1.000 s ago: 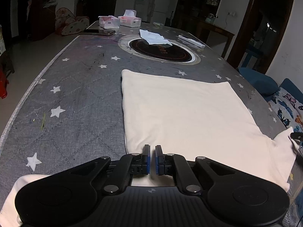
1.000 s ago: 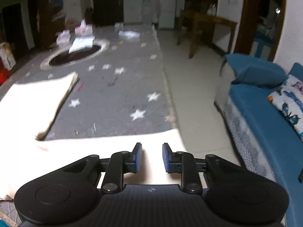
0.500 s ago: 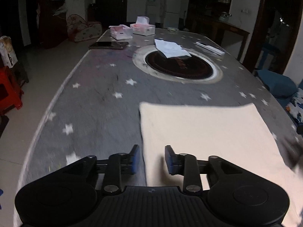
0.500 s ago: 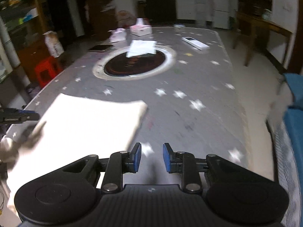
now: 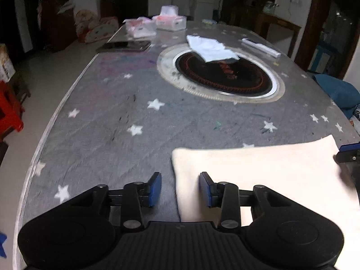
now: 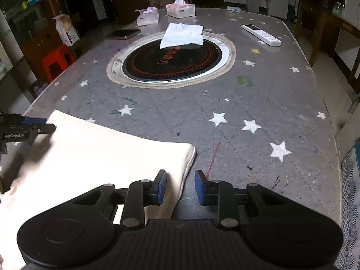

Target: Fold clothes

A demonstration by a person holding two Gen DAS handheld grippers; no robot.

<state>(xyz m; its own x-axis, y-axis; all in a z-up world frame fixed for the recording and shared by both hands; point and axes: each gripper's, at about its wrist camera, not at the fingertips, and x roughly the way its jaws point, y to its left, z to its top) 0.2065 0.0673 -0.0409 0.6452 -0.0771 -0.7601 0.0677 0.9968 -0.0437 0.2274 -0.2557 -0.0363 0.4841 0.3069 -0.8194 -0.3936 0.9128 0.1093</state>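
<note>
A cream folded garment (image 5: 265, 175) lies flat on the grey star-patterned table (image 5: 112, 121); it also shows in the right wrist view (image 6: 94, 157). My left gripper (image 5: 180, 189) is open and empty, straddling the garment's left edge near its far left corner. My right gripper (image 6: 180, 187) is open and empty, straddling the garment's right edge near its far right corner. The right gripper's tip shows at the right edge of the left wrist view (image 5: 348, 153), and the left gripper's tip at the left edge of the right wrist view (image 6: 27, 126).
A round black hotplate (image 6: 171, 60) is set in the table's middle, with a white cloth (image 6: 182, 34) on it. Beyond lie a white remote (image 6: 261, 34), a dark tablet (image 6: 123, 33) and two tissue boxes (image 6: 180, 9). A red stool (image 6: 57, 61) stands left, a blue sofa (image 5: 337, 92) right.
Both grippers moved from the near hem up to the garment's far corners. The left gripper opened from nearly shut; the right stayed open. The sleeves are no longer in view.
</note>
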